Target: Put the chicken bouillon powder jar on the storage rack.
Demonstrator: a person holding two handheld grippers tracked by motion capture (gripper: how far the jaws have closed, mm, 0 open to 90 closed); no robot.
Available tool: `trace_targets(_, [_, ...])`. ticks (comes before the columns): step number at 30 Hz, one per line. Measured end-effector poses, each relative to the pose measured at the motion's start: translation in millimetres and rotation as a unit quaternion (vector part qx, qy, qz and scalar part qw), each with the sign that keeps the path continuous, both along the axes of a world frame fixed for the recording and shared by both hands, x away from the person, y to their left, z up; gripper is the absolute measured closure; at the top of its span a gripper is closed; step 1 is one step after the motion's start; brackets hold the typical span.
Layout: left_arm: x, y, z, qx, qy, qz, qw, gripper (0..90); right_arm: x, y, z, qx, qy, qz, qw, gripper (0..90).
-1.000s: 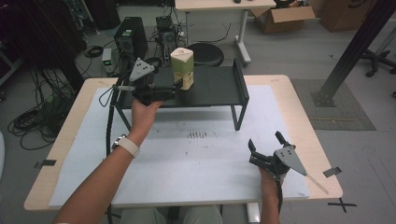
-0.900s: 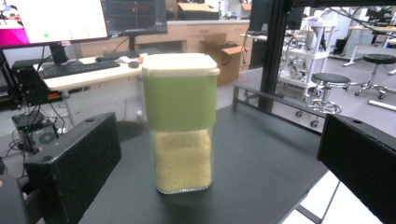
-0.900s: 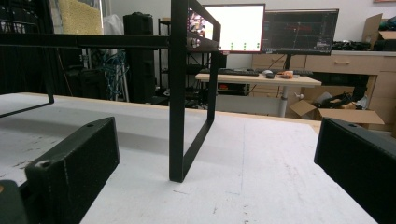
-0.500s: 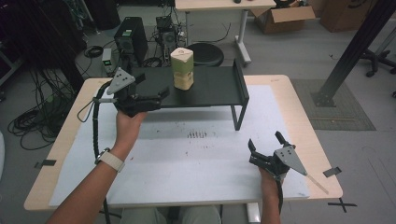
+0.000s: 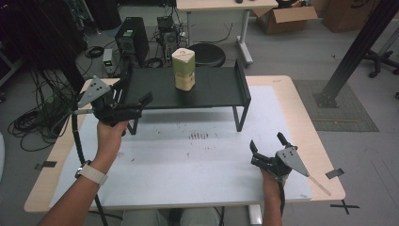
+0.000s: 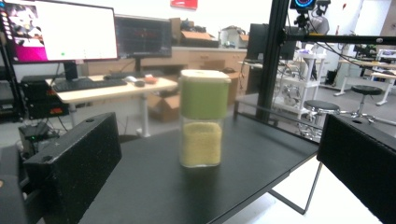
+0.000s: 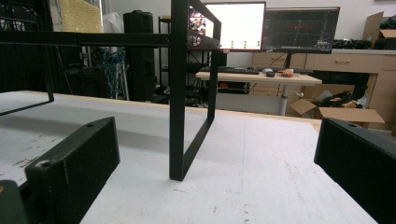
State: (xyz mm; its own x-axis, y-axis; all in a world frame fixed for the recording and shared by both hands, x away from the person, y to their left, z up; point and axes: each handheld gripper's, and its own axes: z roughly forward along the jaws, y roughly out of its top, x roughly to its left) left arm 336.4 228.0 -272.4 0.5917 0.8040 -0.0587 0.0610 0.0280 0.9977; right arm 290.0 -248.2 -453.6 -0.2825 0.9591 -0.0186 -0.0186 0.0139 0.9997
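A clear jar [image 5: 184,69] with a pale lid, a green band and yellow grain inside stands upright on the black raised shelf [image 5: 211,89]. My left gripper [image 5: 136,92] hovers at the shelf's left end, open and empty, well apart from the jar. In the left gripper view the jar [image 6: 201,119] stands on the shelf top [image 6: 140,186], some way ahead of the open left gripper [image 6: 217,140]. My right gripper [image 5: 267,141] rests low on the white mat near the front right, open and empty. In the right gripper view the right gripper [image 7: 215,154] faces the shelf's leg [image 7: 177,116].
A white mat [image 5: 188,160] covers the wooden table [image 5: 306,122]. Beyond the far edge are a computer tower [image 5: 131,40], a black stool [image 5: 207,52] and floor cables [image 5: 33,122]. A black slanted post [image 5: 353,52] stands to the right.
My left gripper has drawn back from the jar, moving left and toward me to the shelf's left end. The jar stays put on the shelf. The right gripper has not moved.
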Motion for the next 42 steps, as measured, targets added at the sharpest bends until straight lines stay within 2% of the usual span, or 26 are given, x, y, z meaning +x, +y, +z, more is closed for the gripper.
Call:
trace_targets(6, [-11.3,17.7,-7.9,-0.009,-0.009,0.008,0.9999,0.3,0.1,0.2,0.0,-0.003,0.0,0.0,1.0,0.0])
trace_targets(16, [-27.4,49.4,-34.5,-0.02,-0.01,0.028,0.9994,0.3,-0.1,0.9,0.0,-0.004,0.0,0.0,1.0,0.0])
trace_targets(29, [-43.0,73.5,-58.5,-0.01,-0.028,0.064,0.9975,0.3,-0.1,1.5,0.0,-0.008,0.0,-0.001,1.0,0.0])
trace_targets(35, [-46.5,84.1,-74.1,-0.013,-0.025,0.083,0.9962,0.2,0.0,2.0,0.1,-0.01,0.0,-0.001,0.9999,0.0])
trace_targets(42, [-46.9,94.4,-97.8,-0.016,-0.011,0.106,0.9942,0.2,-0.1,2.3,0.1,-0.012,0.0,-0.001,0.9999,0.0])
